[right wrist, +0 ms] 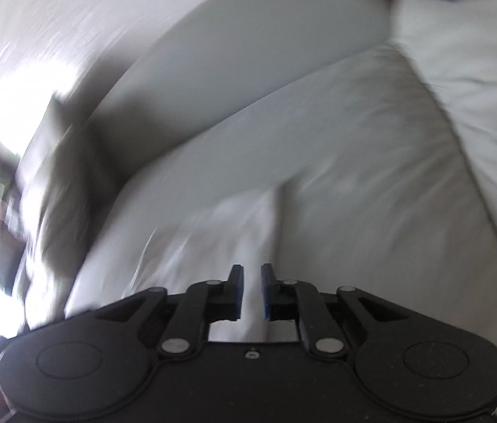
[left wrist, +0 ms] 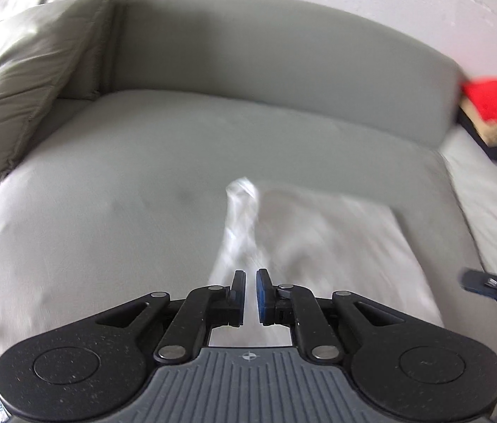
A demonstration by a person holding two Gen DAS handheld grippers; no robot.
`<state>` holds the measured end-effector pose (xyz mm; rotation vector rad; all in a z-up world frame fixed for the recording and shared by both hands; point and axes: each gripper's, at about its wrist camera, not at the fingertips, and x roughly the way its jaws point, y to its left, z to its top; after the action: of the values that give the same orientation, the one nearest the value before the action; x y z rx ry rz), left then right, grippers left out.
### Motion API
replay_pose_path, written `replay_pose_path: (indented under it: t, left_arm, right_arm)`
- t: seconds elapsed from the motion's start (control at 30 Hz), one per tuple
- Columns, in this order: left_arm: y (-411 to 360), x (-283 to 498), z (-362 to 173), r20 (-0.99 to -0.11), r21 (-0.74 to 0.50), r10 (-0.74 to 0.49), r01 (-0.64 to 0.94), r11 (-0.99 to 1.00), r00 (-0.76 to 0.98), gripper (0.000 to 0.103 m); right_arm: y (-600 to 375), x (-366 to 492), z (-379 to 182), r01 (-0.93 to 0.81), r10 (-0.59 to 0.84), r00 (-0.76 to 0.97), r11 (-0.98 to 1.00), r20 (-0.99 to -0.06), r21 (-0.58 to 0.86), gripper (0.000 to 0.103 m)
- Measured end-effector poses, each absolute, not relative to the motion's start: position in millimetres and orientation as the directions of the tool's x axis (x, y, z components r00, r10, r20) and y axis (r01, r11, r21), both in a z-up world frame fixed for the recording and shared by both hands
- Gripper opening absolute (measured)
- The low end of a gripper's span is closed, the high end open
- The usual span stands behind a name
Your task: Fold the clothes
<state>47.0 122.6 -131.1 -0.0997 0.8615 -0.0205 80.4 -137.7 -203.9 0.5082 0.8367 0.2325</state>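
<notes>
While both hover over the white cloth [left wrist: 326,243], left tongs [left wrist: 251,294] and right tongs [right wrist: 252,290] gape slightly, empty.

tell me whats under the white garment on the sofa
The white garment lies on the grey sofa seat cushion, bare all around it. The left tongs stand just above its near edge, nearly closed. Anything beneath the cloth itself is covered, and motion blur hides detail.

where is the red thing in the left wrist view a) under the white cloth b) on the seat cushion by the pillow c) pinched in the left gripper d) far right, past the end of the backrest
d: the red thing sits at the far right edge, beyond the backrest, away from the pillow and the white cloth.
</notes>
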Motion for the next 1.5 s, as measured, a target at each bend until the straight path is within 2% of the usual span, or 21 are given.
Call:
replay_pose_path:
  t: [0.13,0.3,0.47,0.6,0.7,0.8,0.87,0.93,0.97,1.03,1.17,1.33,1.47,1.5]
  left_arm:
    - [98,22,-142,-0.784,-0.09,-0.09,0.032,0.995,0.614,0.009]
    - [67,12,-164,-0.791,0.001,-0.06,0.1,0.995,0.608,0.009]
    - [68,-1,-175,-0.792,0.031,-0.053,0.127,0.991,0.608,0.009]
    - [76,-13,-170,-0.817,0.011,-0.062,0.124,0.992,0.573,0.009]
    - [87,-25,-172,-0.842,-0.061,-0.112,0.115,0.992,0.527,0.009]
    - [103,-31,-165,-0.816,-0.118,-0.138,0.072,0.99,0.561,0.009]
    - [114,-26,-153,-0.786,-0.112,-0.113,0.04,0.993,0.608,0.01]
    - [125,-18,-142,-0.764,-0.103,-0.084,0.008,0.995,0.64,0.023]
    - [131,-12,-138,-0.755,-0.102,-0.071,-0.009,0.995,0.651,0.034]
    - [143,1,-135,-0.748,-0.108,-0.054,-0.041,0.993,0.662,0.036]
    - [169,30,-141,-0.762,-0.15,-0.041,-0.114,0.982,0.647,0.044]
    - [201,70,-162,-0.8,-0.266,-0.128,-0.156,0.951,0.587,0.05]
    - [217,93,-184,-0.812,-0.377,-0.253,-0.142,0.915,0.526,0.05]
    - [219,97,-188,-0.806,-0.41,-0.289,-0.135,0.902,0.517,0.05]
  right_arm:
    - [-107,51,-190,-0.145,0.406,0.608,0.901,-0.682,0.408,0.012]
    - [-70,15,-175,-0.321,0.406,0.553,0.91,-0.728,0.263,0.015]
    - [-63,-18,-178,-0.388,0.351,0.562,0.912,-0.748,0.137,0.016]
    - [-79,-30,-171,-0.386,0.372,0.525,0.906,-0.766,0.175,0.017]
    - [-95,-38,-171,-0.35,0.386,0.483,0.908,-0.786,0.232,0.018]
    - [-113,-35,-164,-0.295,0.433,0.505,0.899,-0.747,0.323,0.022]
    - [-123,-27,-155,-0.25,0.463,0.535,0.886,-0.707,0.392,0.038]
    - [-133,-16,-149,-0.197,0.496,0.557,0.858,-0.666,0.474,0.051]
    - [-138,-10,-149,-0.169,0.512,0.561,0.84,-0.65,0.515,0.056]
    - [-147,4,-153,-0.101,0.534,0.562,0.802,-0.632,0.589,0.063]
    - [-160,28,-175,0.032,0.558,0.552,0.729,-0.62,0.684,0.064]
    - [-171,57,-209,0.159,0.587,0.527,0.643,-0.615,0.749,0.063]
    - [-173,78,-228,0.201,0.621,0.5,0.595,-0.603,0.779,0.049]
    - [-174,82,-230,0.203,0.628,0.495,0.589,-0.601,0.782,0.048]
